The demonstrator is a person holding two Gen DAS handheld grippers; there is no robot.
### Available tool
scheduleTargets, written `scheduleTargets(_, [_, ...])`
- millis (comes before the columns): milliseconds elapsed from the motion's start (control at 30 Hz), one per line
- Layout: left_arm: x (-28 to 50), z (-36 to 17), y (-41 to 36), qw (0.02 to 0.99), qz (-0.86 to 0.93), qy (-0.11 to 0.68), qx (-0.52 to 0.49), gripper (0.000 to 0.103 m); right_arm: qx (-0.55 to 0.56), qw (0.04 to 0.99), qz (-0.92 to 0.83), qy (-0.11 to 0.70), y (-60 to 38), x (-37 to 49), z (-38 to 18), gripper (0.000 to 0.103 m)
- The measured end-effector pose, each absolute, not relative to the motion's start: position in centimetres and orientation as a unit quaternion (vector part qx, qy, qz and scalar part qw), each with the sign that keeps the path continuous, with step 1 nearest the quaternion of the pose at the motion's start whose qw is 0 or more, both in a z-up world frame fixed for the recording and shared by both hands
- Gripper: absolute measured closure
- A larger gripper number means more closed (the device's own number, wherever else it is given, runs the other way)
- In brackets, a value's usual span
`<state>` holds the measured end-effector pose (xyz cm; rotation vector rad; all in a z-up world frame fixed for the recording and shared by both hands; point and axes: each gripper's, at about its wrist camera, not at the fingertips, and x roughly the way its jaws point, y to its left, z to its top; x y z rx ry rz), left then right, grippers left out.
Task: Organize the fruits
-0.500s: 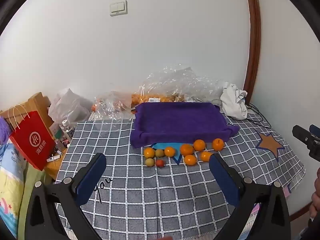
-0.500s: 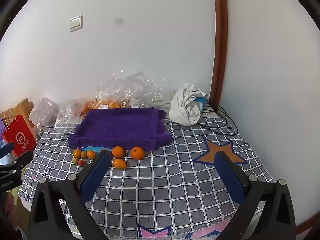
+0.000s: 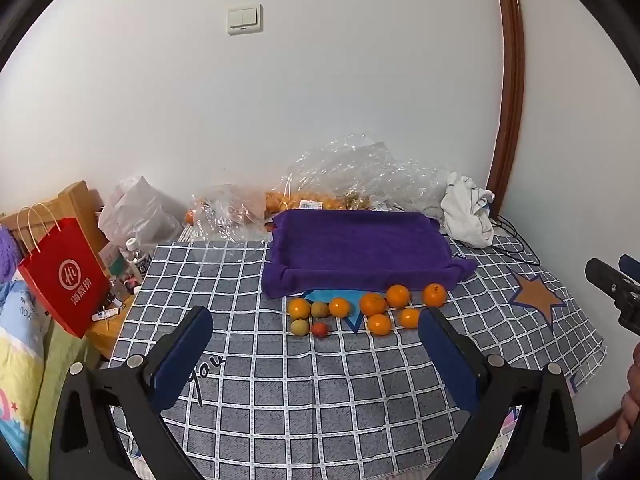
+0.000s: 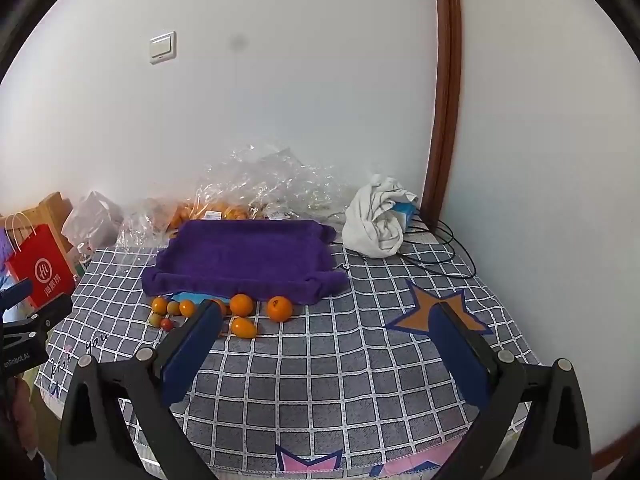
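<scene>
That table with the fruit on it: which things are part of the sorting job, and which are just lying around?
Part of the job:
- loose fruits on the checked cloth
- purple towel-lined tray behind them, nothing in it
- left gripper and right gripper, jaws wide open

Just lying about:
- red paper bag
- clear plastic bags
- crumpled white cloth
- black cables
- wall switch

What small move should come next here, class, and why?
Probably lower the right claw onto the rightmost orange. Both claws are open and empty, all the fruit lies loose on the checked cloth before the empty purple towel-lined tray, and that orange lies nearest it.
</scene>
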<state>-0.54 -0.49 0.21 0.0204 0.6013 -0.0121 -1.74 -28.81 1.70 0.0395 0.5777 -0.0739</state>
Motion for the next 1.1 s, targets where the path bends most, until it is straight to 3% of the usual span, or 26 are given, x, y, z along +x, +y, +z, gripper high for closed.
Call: scheduleTargets(1100, [-0.6, 0.3, 0.7, 0.955, -0.005, 0.298, 0.0, 0.0, 0.022, 0.959, -0.026, 0.281, -27.3, -2.1, 1.7, 0.001])
